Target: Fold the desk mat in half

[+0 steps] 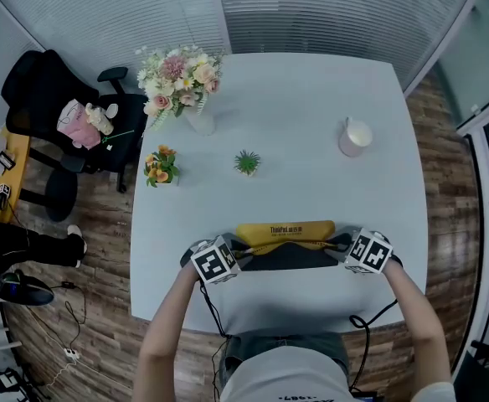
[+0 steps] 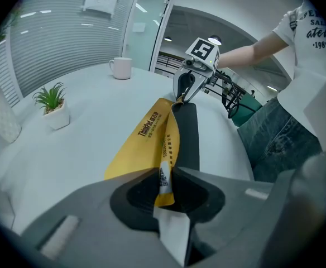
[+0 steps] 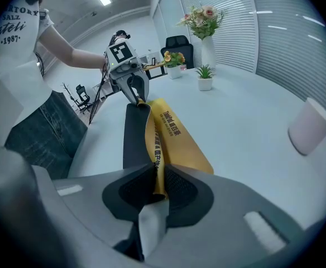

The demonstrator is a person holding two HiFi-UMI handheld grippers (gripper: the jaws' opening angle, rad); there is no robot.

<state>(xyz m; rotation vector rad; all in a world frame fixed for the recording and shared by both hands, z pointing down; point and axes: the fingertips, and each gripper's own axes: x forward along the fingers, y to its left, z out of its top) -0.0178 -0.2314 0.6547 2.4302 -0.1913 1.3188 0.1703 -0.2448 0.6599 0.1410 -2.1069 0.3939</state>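
The desk mat (image 1: 285, 243) lies near the table's front edge, its yellow underside with black print turned up and its dark top side showing toward me. My left gripper (image 1: 234, 254) is shut on the mat's left corner, where a white label hangs between the jaws (image 2: 164, 178). My right gripper (image 1: 341, 246) is shut on the right corner (image 3: 155, 175). The mat (image 2: 157, 135) rises as a curled strip between both grippers, its fold hanging over the dark part (image 3: 134, 141).
On the white table (image 1: 311, 124) stand a white mug (image 1: 354, 136), a small green plant (image 1: 246, 162), a pot of orange flowers (image 1: 160, 167) and a vase with a bouquet (image 1: 180, 82). A black office chair (image 1: 56, 107) is left of the table.
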